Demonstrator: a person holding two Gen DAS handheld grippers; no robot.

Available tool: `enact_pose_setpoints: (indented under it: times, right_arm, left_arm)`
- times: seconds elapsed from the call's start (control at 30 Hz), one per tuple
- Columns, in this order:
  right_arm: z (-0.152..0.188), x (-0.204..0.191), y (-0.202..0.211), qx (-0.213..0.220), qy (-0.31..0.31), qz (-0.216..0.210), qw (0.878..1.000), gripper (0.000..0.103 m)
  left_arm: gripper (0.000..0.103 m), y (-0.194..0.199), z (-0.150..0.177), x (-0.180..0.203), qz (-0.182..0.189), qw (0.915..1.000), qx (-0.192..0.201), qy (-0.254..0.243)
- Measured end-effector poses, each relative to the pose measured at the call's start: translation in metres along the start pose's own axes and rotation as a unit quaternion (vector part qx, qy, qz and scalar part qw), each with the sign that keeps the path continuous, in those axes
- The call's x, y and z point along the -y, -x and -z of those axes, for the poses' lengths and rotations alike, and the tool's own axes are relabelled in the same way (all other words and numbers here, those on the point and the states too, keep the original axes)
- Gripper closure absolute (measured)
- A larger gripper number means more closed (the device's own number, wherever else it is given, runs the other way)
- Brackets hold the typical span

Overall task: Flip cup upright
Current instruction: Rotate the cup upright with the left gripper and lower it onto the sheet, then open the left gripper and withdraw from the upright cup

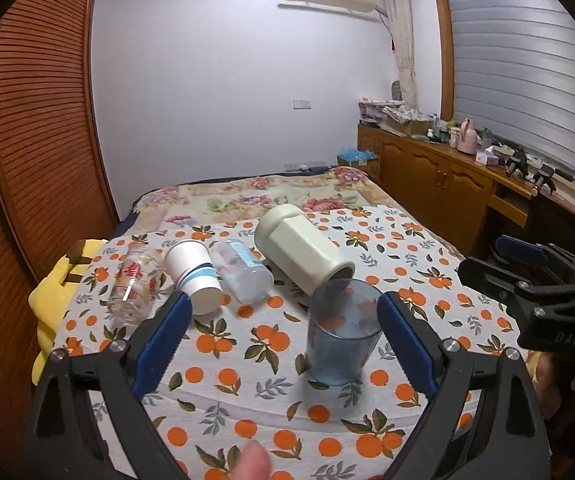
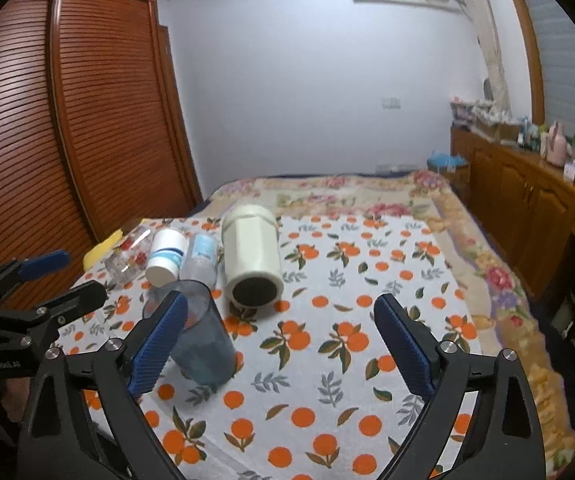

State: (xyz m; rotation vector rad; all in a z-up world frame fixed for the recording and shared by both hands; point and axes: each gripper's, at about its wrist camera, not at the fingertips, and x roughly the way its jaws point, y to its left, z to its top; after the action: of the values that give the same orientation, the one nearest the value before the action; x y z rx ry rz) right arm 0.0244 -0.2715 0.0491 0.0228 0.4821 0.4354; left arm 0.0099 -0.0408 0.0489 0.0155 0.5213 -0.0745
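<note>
A blue translucent cup (image 1: 341, 334) is found standing mouth-up on the orange-print tablecloth (image 1: 247, 360), near the front of the table, just before a row of vessels lying on their sides: a cream canister (image 1: 301, 250), a clear plastic bottle (image 1: 241, 272), a paper cup (image 1: 193, 274) and a printed glass (image 1: 131, 284). The left gripper (image 1: 283, 336) is observed with its blue pads spread wide and nothing between them in contact; the blue cup lies within the gap, close to the right-hand pad but apparently not touching it. The right gripper (image 2: 281, 340) is likewise held apart and empty, with the cup at its left pad, partly covered by it. The cup is judged thin-walled, light and smooth, probably plastic, so liable to slide or tip under a glancing touch; a hold across the mid-wall is judged soundest, with moderate pressure lest the wall flex. The lying vessels are judged to roll readily; the printed glass is taken as fragile. Whether the blue cup holds anything cannot be determined through its tint. The cup's base is partly obscured in the right wrist view, and a blurred fingertip intrudes at the bottom edge of the left wrist view.
</note>
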Motion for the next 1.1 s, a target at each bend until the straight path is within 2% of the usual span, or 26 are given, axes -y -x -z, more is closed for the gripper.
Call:
enact_pose_setpoints:
  times: [0.27, 1.1]
  right_arm:
    - [0.007, -0.016, 0.013, 0.029, 0.004, 0.015, 0.999, 0.003]
    - [0.024, -0.021, 0.010, 0.022, -0.001, 0.022, 1.000, 0.003]
  left_arm:
    - [0.009, 0.011, 0.012, -0.012, -0.018, 0.9996, 0.006, 0.021]
    - [0.006, 0.016, 0.028, -0.021, -0.028, 0.9992, 0.001, 0.029]
